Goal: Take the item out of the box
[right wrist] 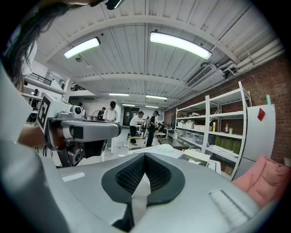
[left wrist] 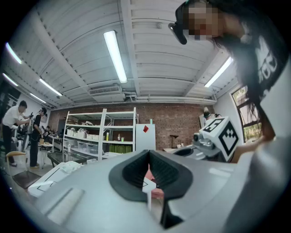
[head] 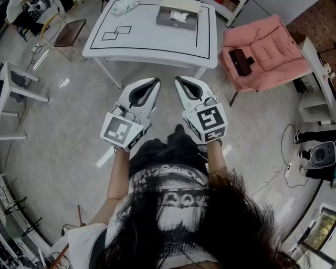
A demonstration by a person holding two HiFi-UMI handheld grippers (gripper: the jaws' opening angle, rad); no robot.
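A flat grey box (head: pixel 178 14) stands open at the far side of the white table (head: pixel 152 39), with a white item (head: pixel 179 16) lying in it. The same box (right wrist: pixel 199 156) shows low and small in the right gripper view. I hold both grippers side by side in front of my body, short of the table's near edge. The left gripper (head: pixel 157 80) (left wrist: pixel 148 153) is shut, its black pads meeting with nothing between them. The right gripper (head: pixel 177 79) (right wrist: pixel 144 156) is shut and empty too. Each gripper appears in the other's view.
A white packet (head: pixel 125 6) lies at the table's far left. A pink armchair (head: pixel 265 50) with a black object (head: pixel 240 60) stands to the right. White furniture (head: pixel 13 84) is at the left, cables and gear (head: pixel 315 152) at the right. Shelves (left wrist: pixel 100 132) and people stand beyond.
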